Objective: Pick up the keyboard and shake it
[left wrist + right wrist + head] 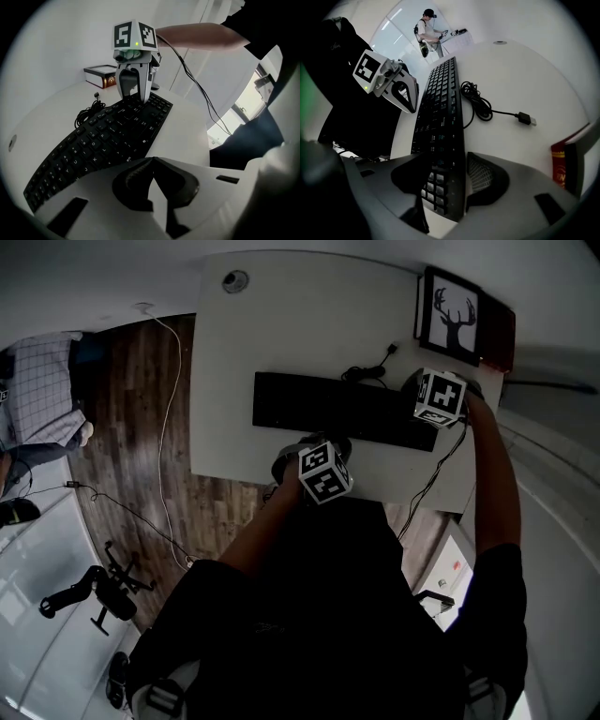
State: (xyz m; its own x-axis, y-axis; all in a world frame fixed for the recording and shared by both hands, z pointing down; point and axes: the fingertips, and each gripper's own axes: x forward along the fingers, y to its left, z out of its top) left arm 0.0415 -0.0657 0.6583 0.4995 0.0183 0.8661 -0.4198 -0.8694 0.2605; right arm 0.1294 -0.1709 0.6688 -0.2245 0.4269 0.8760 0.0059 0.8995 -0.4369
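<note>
**Bench** [281,315]: white, carries everything. We stand at its near edge.

**Keyboard** [328,409]: black, lying flat on the bench with its keys up, not yet lifted. Its long side runs across in front of us.

**Framed deer picture** [454,317]: at the far right corner, apart from the keyboard's back edge.

**Right hand-held gripper** [444,164]: released, with the jaws wide apart and pointing steeply down over the keyboard's right end. That end sits between the jaws. The meshed pad is just beside the far edge, and the other jaw stands clear of the near edge. No squeeze yet.

**Left hand-held gripper** [151,160]: clenched on nothing, tips together. It hovers by the near edge around the keyboard's middle.

**Cable** [476,101]: loosely coiled behind the keyboard. Its plug [526,119] lies free on the bench.

**Step in hand, as we judge it:** taking hold of the right end.
- We would seat the jaws deep enough that the pads bite the case edges rather than the key tops, then close firmly.
- A hold on one end of so long a board will likely sag and twist, so we would open the left one and take the near edge too before lifting.
- The loose cable will swing, so we would lift straight up and keep the shakes short, away from the picture.
</note>
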